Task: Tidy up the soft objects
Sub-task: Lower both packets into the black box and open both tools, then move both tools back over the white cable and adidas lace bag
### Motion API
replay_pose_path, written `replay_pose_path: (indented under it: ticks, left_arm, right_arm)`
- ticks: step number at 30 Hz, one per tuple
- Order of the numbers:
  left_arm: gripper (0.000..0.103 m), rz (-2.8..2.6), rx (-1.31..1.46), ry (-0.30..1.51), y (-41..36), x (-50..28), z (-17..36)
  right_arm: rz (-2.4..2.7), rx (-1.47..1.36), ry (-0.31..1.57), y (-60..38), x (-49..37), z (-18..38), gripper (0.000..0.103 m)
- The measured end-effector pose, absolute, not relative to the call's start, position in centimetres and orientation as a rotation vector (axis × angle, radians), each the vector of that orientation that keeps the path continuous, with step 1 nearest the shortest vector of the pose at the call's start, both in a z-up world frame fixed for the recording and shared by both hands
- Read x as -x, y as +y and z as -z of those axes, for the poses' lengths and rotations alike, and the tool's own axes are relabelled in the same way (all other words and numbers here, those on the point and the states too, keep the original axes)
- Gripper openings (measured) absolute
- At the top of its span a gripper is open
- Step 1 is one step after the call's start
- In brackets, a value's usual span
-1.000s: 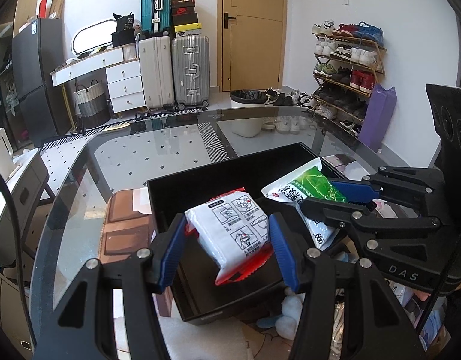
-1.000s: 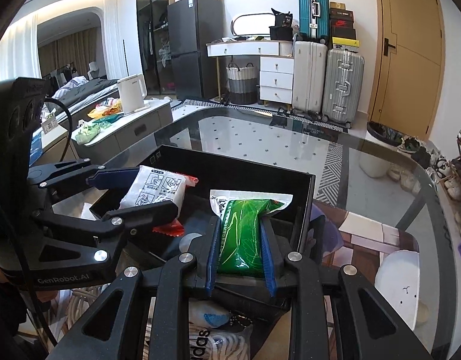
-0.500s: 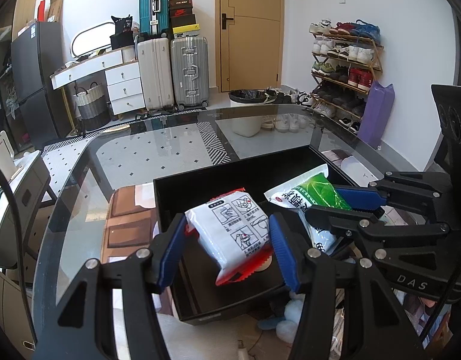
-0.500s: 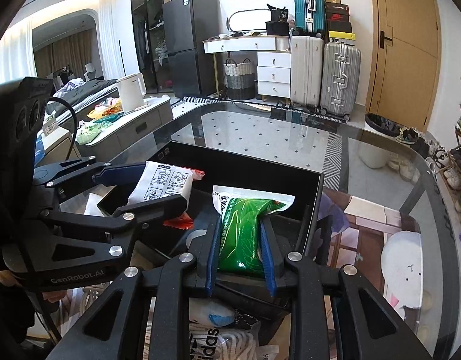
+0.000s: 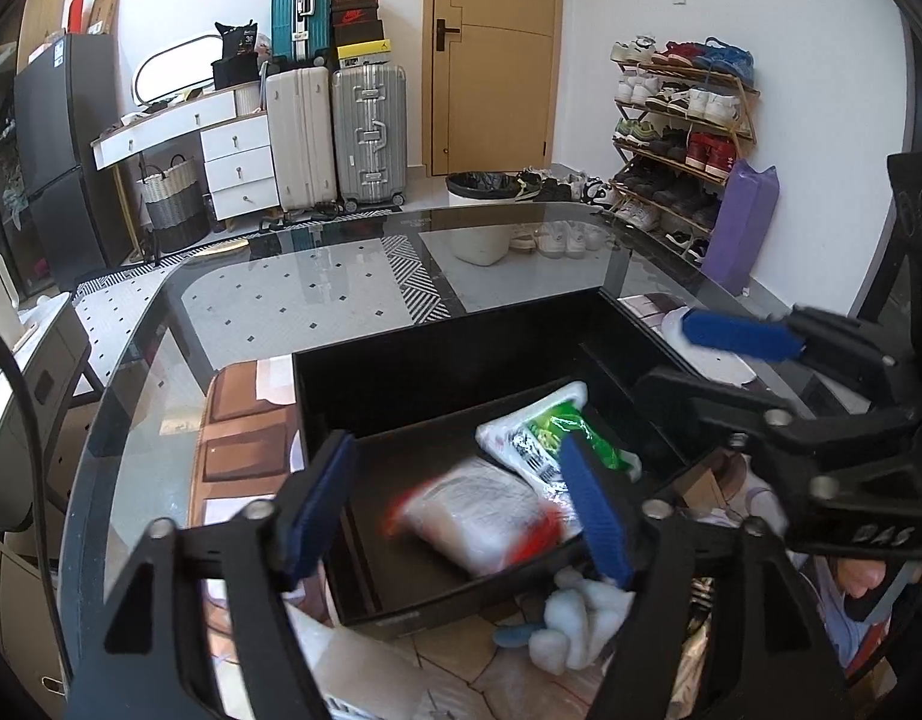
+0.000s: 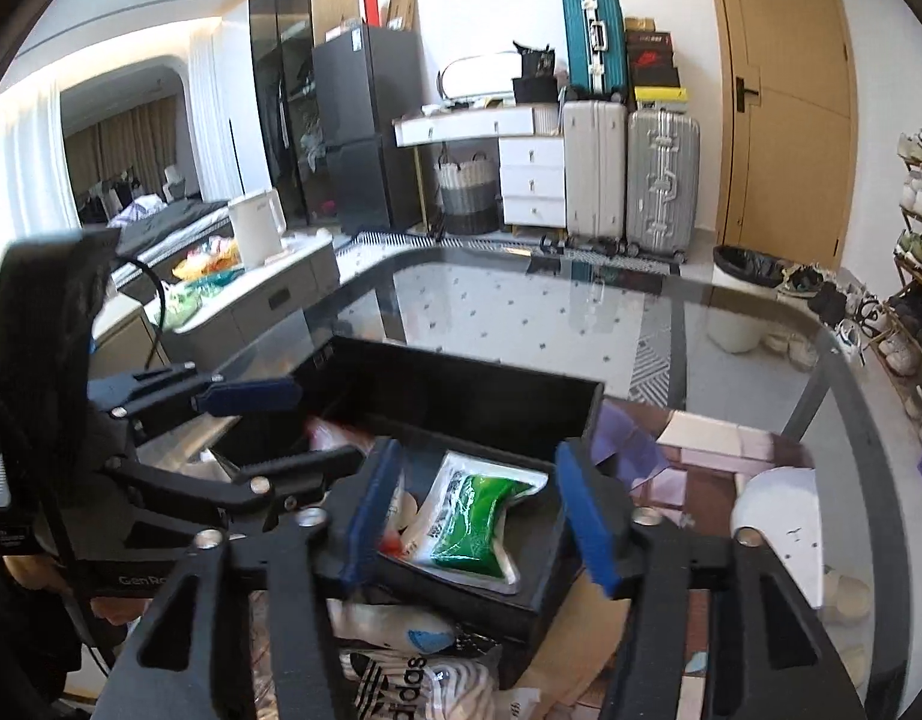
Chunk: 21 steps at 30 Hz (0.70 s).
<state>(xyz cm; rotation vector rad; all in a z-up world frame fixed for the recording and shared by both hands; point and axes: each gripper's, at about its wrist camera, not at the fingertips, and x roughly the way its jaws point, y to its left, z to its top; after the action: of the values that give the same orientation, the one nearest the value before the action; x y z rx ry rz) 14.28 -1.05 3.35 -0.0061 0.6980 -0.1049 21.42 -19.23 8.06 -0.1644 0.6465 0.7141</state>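
Note:
A black box (image 5: 437,354) (image 6: 461,384) stands on the glass table. A white and red soft pack (image 5: 479,516) lies blurred in its front part. A green and white soft pack (image 5: 557,438) (image 6: 473,516) lies beside it, to the right. My left gripper (image 5: 461,504) is open above the white and red pack, jaws wide apart, empty. My right gripper (image 6: 479,510) is open above the green pack, empty. The right gripper also shows in the left wrist view (image 5: 719,366), and the left gripper in the right wrist view (image 6: 281,426).
The glass table (image 5: 317,300) extends far behind the box. Under it are a brown stool (image 5: 245,438), a white plush toy (image 5: 575,618) and striped clothing (image 6: 413,678). Suitcases (image 5: 335,132), a drawer unit, a door, a bin and a shoe rack (image 5: 677,126) stand at the back.
Both grippers have opened and let go of their packs. The white and red pack and the green pack have dropped into the black box. Both grippers have drawn back a little.

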Motion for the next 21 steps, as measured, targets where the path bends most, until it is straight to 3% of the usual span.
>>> replay_pose_path:
  ticks: [2, 4, 5, 21]
  left_arm:
    - [0.091, 0.120, 0.009, 0.679, -1.3, -13.8, -3.8]
    - [0.102, 0.123, 0.010, 0.664, -1.4, -13.3, -4.3]
    - [0.103, 0.123, 0.010, 0.655, -1.5, -13.0, -4.5]
    - [0.103, 0.039, 0.018, 0.610, -0.4, -7.9, -5.3]
  right_arm:
    - [-0.716, 0.153, 0.634, -20.0, -20.9, -8.7, 0.091]
    - [-0.709, 0.140, 0.616, -20.6, -20.5, -9.5, 0.098]
    - [-0.708, 0.134, 0.615, -21.0, -20.2, -9.7, 0.101]
    - [-0.694, 0.189, 0.614, -24.0, -14.5, -10.1, 0.102]
